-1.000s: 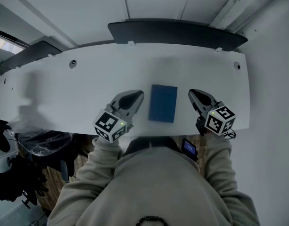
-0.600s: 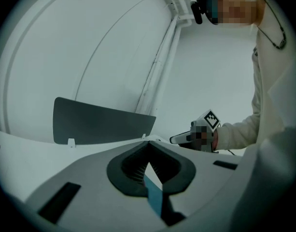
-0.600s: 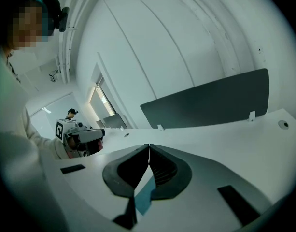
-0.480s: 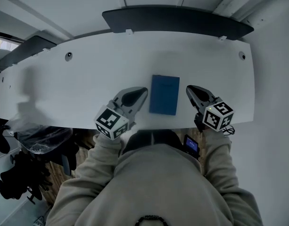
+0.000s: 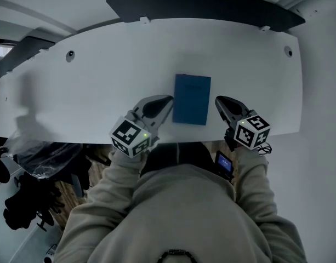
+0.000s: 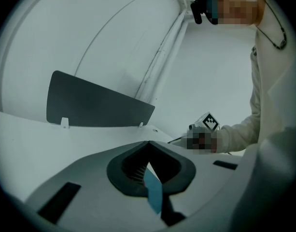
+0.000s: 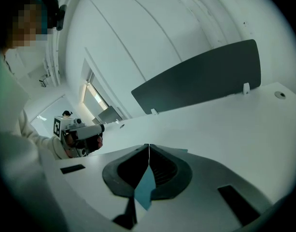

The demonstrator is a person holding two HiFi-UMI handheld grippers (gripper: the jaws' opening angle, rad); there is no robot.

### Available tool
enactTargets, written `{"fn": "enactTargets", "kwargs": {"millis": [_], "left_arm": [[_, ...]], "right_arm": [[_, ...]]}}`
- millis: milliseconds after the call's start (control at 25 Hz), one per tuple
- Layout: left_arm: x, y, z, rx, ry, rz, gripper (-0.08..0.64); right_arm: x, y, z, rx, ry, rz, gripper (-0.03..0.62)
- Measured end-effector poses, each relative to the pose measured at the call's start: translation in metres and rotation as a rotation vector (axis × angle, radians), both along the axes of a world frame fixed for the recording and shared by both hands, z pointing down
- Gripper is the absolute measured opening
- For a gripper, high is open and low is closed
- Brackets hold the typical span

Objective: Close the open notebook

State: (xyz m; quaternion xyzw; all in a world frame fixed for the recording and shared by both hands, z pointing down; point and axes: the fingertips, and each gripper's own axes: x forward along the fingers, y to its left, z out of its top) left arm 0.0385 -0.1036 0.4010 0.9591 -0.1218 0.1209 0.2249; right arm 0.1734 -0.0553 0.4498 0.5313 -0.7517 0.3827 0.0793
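A blue notebook [image 5: 192, 99] lies closed and flat on the white desk [image 5: 102, 64], near its front edge. My left gripper [image 5: 169, 99] is shut, with its tips just off the notebook's left edge. The right gripper [image 5: 218, 100] is shut too, close to the notebook's right edge. Neither holds anything. In the left gripper view the jaws meet at the left gripper's [image 6: 148, 143] tip, and a sliver of the notebook [image 6: 153, 190] shows through the gap below. The right gripper view shows the right gripper [image 7: 148, 145] the same way, with the blue cover [image 7: 146, 187] under its joined jaws.
A dark divider panel [image 5: 200, 4] stands along the desk's far edge. Two round cable holes [image 5: 70, 54] [image 5: 289, 51] sit in the desktop. Office chairs [image 5: 25, 201] stand on the floor at the left. A small device [image 5: 223, 164] hangs at the person's waist.
Both grippers have come down toward the desk on either side of the notebook. The head view has shifted. The notebook lies as before.
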Motion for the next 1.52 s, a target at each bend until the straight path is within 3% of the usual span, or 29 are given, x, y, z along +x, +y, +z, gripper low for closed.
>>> {"fn": "enactTargets", "kwargs": {"millis": [720,880,1200,1520], "left_arm": [[0.006,0.031,0.091,-0.147,-0.060,0.033,0.003],[0.003,0.041,0.108,-0.179,-0.073,0.039,0.003],[0.002,0.050,0.135,-0.211,-0.098,0.044,0.003],[0.006,0.053,0.158,-0.219,-0.121,0.062,0.003]], "right_arm": [[0.011,0.018,0.107,-0.138,-0.010,0.096,0.025],[0.005,0.027,0.127,-0.182,-0.044,0.118,0.139],[-0.015,0.037,0.148,-0.229,-0.113,0.086,0.187],[-0.018,0.040,0.154,-0.229,-0.143,0.067,0.192]]}}
